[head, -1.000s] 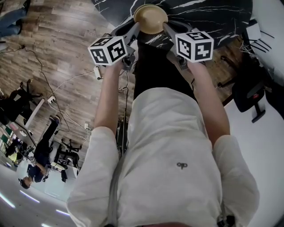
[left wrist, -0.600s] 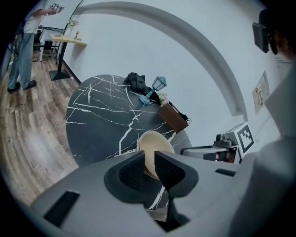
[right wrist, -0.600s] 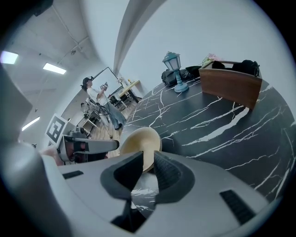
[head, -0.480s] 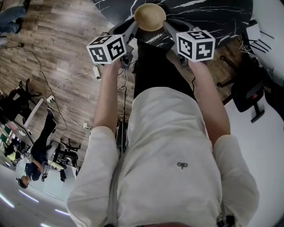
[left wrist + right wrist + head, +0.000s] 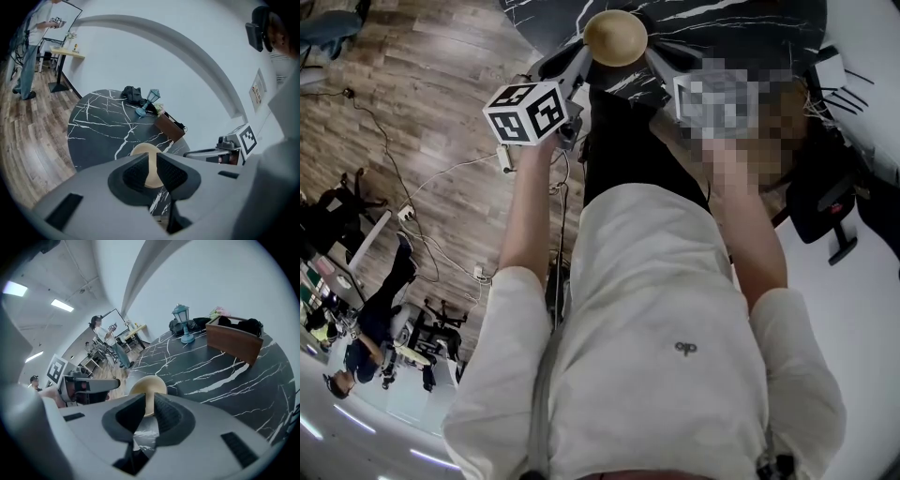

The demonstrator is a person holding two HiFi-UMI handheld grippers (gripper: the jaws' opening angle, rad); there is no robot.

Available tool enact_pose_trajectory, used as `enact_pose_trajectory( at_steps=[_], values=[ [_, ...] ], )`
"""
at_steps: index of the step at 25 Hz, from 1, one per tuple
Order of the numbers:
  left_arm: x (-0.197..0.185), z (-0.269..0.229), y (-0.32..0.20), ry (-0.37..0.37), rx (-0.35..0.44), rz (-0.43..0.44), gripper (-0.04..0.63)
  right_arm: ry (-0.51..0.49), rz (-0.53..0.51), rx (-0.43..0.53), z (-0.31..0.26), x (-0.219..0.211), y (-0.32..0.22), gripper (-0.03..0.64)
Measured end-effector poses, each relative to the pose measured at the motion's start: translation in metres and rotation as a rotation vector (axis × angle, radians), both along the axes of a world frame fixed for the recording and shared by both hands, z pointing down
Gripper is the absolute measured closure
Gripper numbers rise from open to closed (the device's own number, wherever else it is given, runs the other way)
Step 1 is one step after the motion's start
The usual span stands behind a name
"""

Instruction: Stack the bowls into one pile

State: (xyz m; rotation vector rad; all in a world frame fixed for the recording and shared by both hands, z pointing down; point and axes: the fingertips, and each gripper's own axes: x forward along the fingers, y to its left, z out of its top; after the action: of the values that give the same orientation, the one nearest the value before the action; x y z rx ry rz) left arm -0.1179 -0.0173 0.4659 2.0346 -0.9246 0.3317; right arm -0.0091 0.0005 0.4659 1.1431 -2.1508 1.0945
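I have the round tan bowl (image 5: 616, 37) gripped from both sides: the left gripper (image 5: 151, 164) is clamped on one side of its rim and the right gripper (image 5: 151, 404) on the opposite side, over the near edge of the black white-veined marble table (image 5: 741, 28). I judge this to be the carry step. No other bowl is in view, so next I must find the pile, then lower this one in level.

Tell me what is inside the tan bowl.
In the head view the bowl looks empty: only its bare tan inside shows. What lies beneath it is covered by the bowl itself.
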Motion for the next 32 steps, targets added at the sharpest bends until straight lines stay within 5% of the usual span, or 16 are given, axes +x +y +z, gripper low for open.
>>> enact_pose_trajectory(
  at_steps=[12, 32],
  values=[
    [0.023, -0.064, 0.020, 0.000, 0.163, 0.051, 0.551, 0.005, -0.020, 0.156, -0.054, -0.008, 0.025, 0.590],
    [0.008, -0.175, 0.049, -0.049, 0.434, 0.055, 0.586, -0.004, -0.044, 0.449, -0.174, -0.013, 0.033, 0.614]
  ],
)
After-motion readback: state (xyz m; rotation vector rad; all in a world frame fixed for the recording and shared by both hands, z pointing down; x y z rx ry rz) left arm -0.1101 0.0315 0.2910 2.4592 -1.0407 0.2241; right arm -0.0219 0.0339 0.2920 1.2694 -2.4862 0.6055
